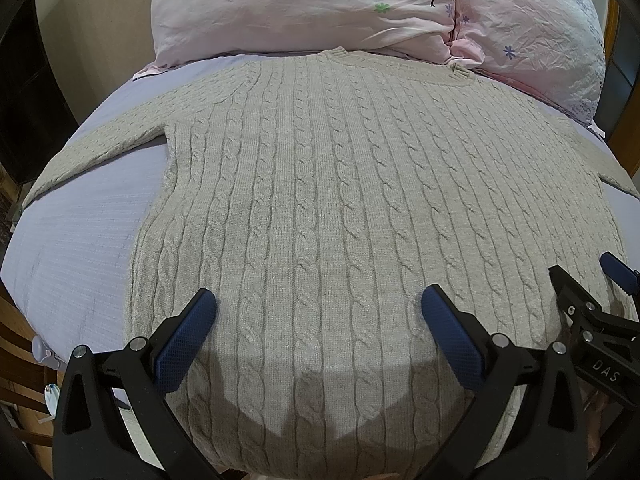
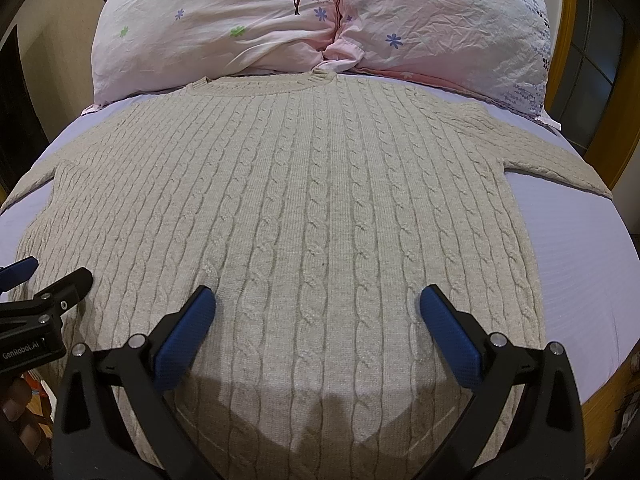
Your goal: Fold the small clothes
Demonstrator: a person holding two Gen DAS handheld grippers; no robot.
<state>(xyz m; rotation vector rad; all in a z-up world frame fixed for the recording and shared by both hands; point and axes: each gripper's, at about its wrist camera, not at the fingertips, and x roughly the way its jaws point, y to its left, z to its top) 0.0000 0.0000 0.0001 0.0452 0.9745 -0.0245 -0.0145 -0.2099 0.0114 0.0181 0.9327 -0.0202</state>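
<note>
Beige cable-knit sweater (image 1: pixel 320 184) spread flat on bed (image 1: pixel 80 232), collar toward pink pillows (image 1: pixel 300 8), sleeves out to both sides. Left tongs (image 1: pixel 318 312) gaping wide above hem, holding nothing. Right tongs (image 2: pixel 318 310) likewise wide apart, empty, just beside left, over lower body of sweater.

Pillows (image 2: pixel 280 32) block beyond the sweater (image 2: pixel 300 208); bedsheet (image 2: pixel 580 260) lies bare alongside.
</note>
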